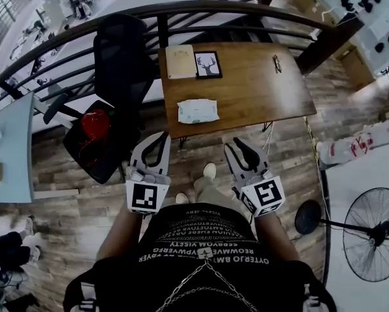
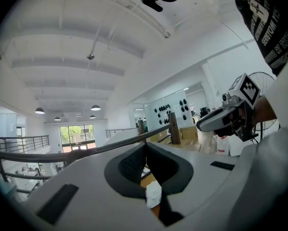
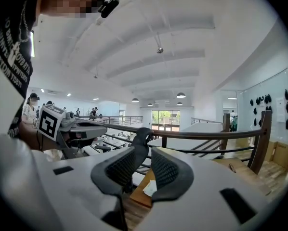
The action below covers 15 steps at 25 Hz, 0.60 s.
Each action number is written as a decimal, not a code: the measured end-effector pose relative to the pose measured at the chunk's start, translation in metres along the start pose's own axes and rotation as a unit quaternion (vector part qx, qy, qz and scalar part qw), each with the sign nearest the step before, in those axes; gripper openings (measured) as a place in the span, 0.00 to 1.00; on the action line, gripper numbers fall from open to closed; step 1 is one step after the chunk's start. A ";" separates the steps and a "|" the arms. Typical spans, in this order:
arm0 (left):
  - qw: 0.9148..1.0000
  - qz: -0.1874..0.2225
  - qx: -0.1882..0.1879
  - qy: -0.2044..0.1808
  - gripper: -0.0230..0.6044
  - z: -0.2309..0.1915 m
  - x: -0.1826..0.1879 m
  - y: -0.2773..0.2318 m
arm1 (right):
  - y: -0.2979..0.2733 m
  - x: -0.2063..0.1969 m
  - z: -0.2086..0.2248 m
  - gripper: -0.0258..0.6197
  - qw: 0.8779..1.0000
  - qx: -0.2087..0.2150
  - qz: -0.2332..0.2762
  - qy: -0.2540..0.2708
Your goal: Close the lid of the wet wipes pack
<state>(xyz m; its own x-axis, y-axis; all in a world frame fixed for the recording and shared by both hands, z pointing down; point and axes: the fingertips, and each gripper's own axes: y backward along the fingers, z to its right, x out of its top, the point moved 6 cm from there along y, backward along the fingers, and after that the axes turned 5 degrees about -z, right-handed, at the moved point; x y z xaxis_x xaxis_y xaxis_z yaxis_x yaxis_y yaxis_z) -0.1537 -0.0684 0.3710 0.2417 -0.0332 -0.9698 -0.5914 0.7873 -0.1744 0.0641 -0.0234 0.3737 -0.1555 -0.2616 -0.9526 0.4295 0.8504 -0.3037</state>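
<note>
Standing back from the table (image 1: 259,90), person holds both grippers low by the body, aimed at it. Left gripper (image 1: 154,142) has its tips closed together, nothing held. Right gripper (image 1: 233,145) is open a narrow slit, empty. Wipes pack (image 1: 198,111) lies flat near the table's front edge, well apart from both grippers; its lid state is too small to tell. Deer picture (image 1: 207,64) sits at the far edge. Black chair (image 1: 116,64) is left of the table.

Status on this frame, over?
Left gripper jaws together, right gripper jaws apart, both empty. Wet wipes pack on table, untouched. Nothing blocks it.
</note>
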 end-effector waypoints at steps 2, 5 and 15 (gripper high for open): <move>1.000 -0.001 0.003 -0.005 0.08 -0.001 0.001 -0.005 | -0.005 0.000 0.003 0.19 1.000 0.009 0.001 0.000; 1.000 0.001 0.005 -0.008 0.08 0.001 0.003 -0.017 | -0.010 -0.003 0.014 0.19 1.000 0.011 -0.006 0.001; 1.000 -0.010 0.024 0.015 0.08 -0.006 0.010 -0.068 | -0.035 -0.002 0.068 0.20 1.000 0.013 -0.017 -0.008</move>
<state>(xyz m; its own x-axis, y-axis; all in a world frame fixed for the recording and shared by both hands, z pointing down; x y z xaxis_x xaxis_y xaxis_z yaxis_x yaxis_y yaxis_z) -0.1159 -0.1259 0.3726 0.2297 -0.0667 -0.9710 -0.5493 0.8147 -0.1859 0.1103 -0.0838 0.3851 -0.1571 -0.2978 -0.9416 0.4479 0.8283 -0.3367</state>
